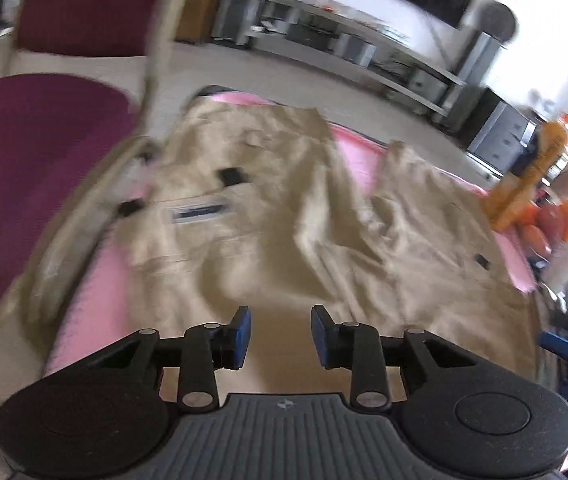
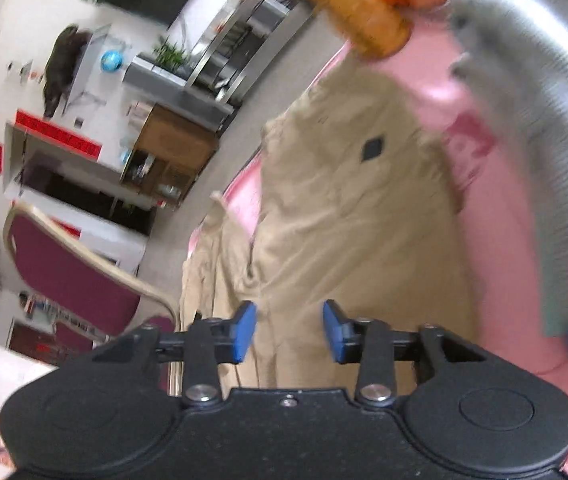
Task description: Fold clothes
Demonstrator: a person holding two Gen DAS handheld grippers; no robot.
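On pink cloth [image 1: 96, 292], beige trousers [image 1: 284, 208] spread out; left gripper [image 1: 280, 334] and right gripper [image 2: 288, 330] both parted, empty, above the fabric

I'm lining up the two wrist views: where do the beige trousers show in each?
Left wrist: beige trousers spread across the centre, on the pink cover.
Right wrist: beige trousers run up the centre, pink cover to their right.
Shared landmark: the orange bottle at the far end.

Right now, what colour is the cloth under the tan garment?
Pink cloth, clearest in the left wrist view.
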